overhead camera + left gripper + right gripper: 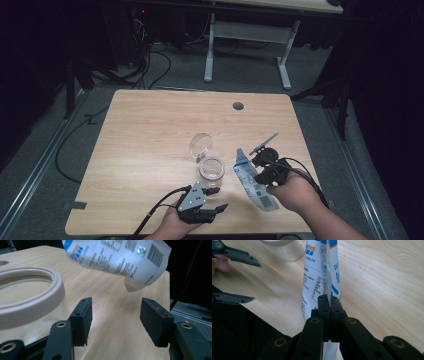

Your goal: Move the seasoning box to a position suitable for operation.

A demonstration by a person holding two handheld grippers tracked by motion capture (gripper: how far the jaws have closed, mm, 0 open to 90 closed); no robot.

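A clear jar (212, 169) with a pale rim stands open near the table's front middle; its rim (30, 295) is close on the left in the left gripper view. A white and blue printed pouch (252, 187) hangs tilted just right of the jar, above the table. My right gripper (261, 172) is shut on the pouch (318, 272), with the jaws (329, 298) pinching its edge. The pouch (117, 257) hangs above and beyond my left gripper (116, 305). My left gripper (220, 198) is open in front of the jar, with nothing between its pads, and its jaws (249, 281) point at the pouch.
A clear round piece (201, 145), tilted, lies just behind the jar. The wooden table (150, 130) has a cable hole (238, 106) near its back edge. Another desk's white legs (245, 45) and cables stand on the floor beyond.
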